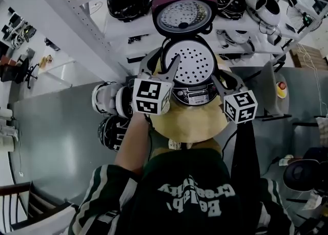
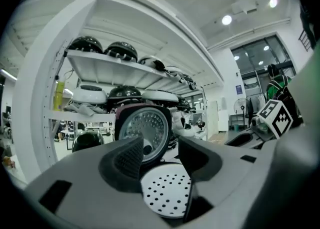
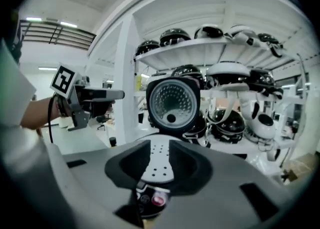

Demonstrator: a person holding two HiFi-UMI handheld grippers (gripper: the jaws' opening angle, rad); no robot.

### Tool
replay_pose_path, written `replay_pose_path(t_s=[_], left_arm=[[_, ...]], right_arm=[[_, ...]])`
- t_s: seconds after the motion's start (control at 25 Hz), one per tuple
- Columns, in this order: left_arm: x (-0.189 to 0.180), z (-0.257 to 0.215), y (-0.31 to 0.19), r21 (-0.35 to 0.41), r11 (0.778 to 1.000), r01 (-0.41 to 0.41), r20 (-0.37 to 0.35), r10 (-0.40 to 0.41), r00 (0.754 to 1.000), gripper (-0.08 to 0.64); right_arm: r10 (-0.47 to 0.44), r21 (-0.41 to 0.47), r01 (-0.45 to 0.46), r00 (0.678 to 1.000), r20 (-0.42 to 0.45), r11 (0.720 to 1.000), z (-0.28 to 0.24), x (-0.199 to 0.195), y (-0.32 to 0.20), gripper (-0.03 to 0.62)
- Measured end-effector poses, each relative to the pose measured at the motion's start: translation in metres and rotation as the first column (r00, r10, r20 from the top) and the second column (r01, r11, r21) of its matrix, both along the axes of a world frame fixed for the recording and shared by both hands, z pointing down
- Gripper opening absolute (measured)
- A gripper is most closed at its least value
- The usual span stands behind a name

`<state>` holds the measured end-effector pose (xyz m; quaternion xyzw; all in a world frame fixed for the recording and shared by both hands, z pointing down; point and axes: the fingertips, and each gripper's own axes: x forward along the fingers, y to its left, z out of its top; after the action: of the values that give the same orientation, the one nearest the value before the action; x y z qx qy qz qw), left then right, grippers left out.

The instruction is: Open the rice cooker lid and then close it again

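Note:
The rice cooker (image 1: 192, 95) stands on a round wooden stand (image 1: 190, 125) with its lid (image 1: 184, 16) raised upright, the silver inner plate facing me. A white perforated tray (image 1: 190, 63) fills the pot. My left gripper (image 1: 161, 63) hovers at the pot's left rim, jaws apart with nothing between them. My right gripper (image 1: 223, 76) sits at the cooker's right side, also open and holding nothing. The left gripper view shows the left gripper (image 2: 161, 154) above the tray (image 2: 167, 193), facing the lid (image 2: 145, 130). The right gripper (image 3: 159, 162) points over the control panel (image 3: 152, 200) toward the lid (image 3: 172, 104).
White shelves (image 1: 128, 39) behind the cooker hold several other rice cookers (image 1: 128, 3). Two more cookers (image 1: 108, 99) sit on the floor at the left. A chair (image 1: 266, 82) stands to the right, and a shelf post (image 1: 77, 23) slants past on the left.

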<state>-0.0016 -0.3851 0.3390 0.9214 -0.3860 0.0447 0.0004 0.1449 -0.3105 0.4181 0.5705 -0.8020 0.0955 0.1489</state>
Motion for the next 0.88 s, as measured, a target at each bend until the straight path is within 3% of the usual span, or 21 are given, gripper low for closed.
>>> replay_pose_path(t_s=[0.24, 0.48, 0.88], left_arm=[[-0.006, -0.05, -0.045, 0.053, 0.996, 0.066, -0.029, -0.065, 0.997, 0.231], [-0.003, -0.084, -0.089, 0.082, 0.989, 0.122, -0.016, -0.121, 0.993, 0.242], [0.012, -0.11, -0.17, 0.062, 0.978, 0.197, -0.02, -0.196, 0.98, 0.255]], right_arm=[[0.03, 0.157, -0.049, 0.992, 0.124, 0.986, -0.081, 0.031, -0.056, 0.123], [0.001, 0.266, -0.036, 0.992, 0.129, 0.963, -0.144, 0.044, -0.132, 0.183], [-0.049, 0.264, -0.011, 0.975, 0.218, 0.964, -0.181, 0.064, -0.242, 0.201]])
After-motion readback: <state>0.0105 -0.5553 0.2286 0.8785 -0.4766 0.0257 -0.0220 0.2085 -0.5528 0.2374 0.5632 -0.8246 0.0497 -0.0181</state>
